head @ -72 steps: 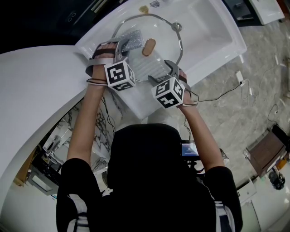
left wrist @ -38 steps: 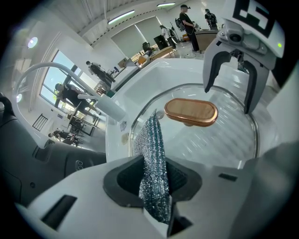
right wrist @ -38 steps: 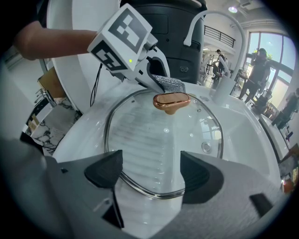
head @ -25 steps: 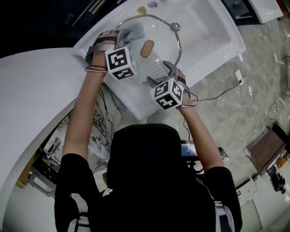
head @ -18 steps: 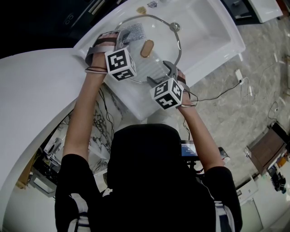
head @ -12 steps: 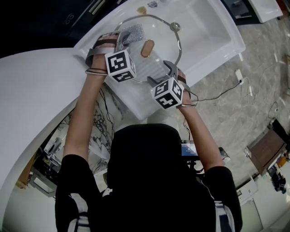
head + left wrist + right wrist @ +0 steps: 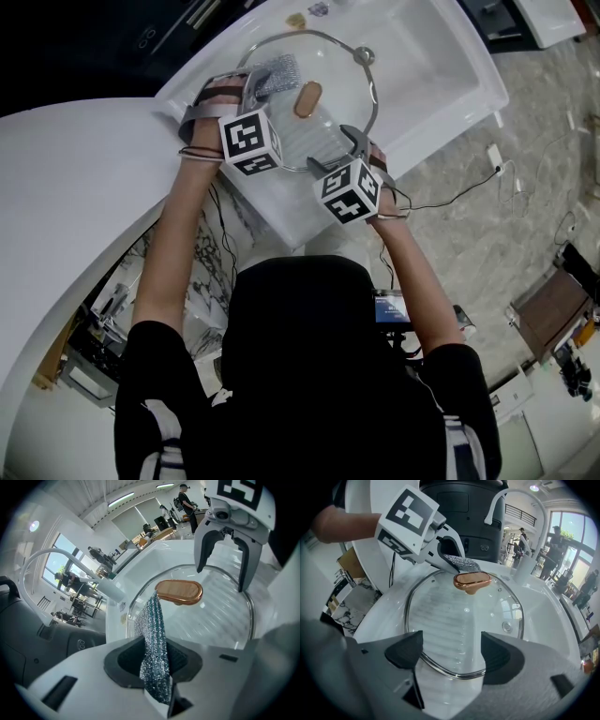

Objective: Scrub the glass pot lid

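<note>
Since a second ago my left hand-held gripper [image 7: 153, 663] has slid slightly back toward me, clenched on the scouring cloth [image 7: 151, 620] beside the knob [image 7: 179, 591] of the glass pot lid [image 7: 459, 620], lying in the sink [image 7: 441, 56]. My right hand-held gripper [image 7: 452, 656] stands released at its rim.

One glass lid [image 7: 339, 86], one scrub cloth [image 7: 277, 72], one sink [image 7: 448, 58], two claws [image 7: 155, 662] [image 7: 452, 653].

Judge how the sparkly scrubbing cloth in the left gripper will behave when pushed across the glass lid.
Probably floppy: the scrubbing cloth bunches and folds as it leaves the left gripper toward the wooden knob. Likely light, since one pinch holds it. Its woven metallic surface should drag rather than slide on the glass lid.
</note>
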`<state>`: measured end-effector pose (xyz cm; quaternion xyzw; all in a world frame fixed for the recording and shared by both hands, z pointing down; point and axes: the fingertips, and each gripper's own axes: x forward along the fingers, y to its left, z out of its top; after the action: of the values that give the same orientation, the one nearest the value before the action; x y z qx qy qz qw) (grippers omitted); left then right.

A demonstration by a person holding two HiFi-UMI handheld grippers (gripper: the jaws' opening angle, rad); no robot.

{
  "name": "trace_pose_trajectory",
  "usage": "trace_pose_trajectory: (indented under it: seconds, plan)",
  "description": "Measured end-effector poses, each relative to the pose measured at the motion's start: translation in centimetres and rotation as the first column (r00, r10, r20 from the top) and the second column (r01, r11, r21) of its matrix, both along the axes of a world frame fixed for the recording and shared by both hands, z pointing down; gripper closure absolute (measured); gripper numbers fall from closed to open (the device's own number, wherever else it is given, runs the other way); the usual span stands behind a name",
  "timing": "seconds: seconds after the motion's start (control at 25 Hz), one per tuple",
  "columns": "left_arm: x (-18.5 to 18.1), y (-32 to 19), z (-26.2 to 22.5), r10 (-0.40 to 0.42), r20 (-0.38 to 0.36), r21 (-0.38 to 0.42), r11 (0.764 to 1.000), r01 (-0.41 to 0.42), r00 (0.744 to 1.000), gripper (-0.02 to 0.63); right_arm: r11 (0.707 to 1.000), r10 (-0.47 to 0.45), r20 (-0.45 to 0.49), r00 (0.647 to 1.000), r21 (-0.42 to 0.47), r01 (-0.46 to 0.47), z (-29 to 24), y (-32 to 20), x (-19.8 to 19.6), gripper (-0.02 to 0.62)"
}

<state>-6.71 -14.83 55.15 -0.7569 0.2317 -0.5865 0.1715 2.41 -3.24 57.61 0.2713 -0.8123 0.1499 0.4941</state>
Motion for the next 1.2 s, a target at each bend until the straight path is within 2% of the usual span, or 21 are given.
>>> trace_pose_trajectory:
  seconds: [1.2]
  plan:
    - [-0.2, 5.2, 0.1, -0.021, -0.029, -0.001, 1.0, 0.021, 0.999, 0.517, 1.0, 0.004, -0.007, 1.0, -0.003, -0.004, 0.1, -0.1, 0.1, 0.219]
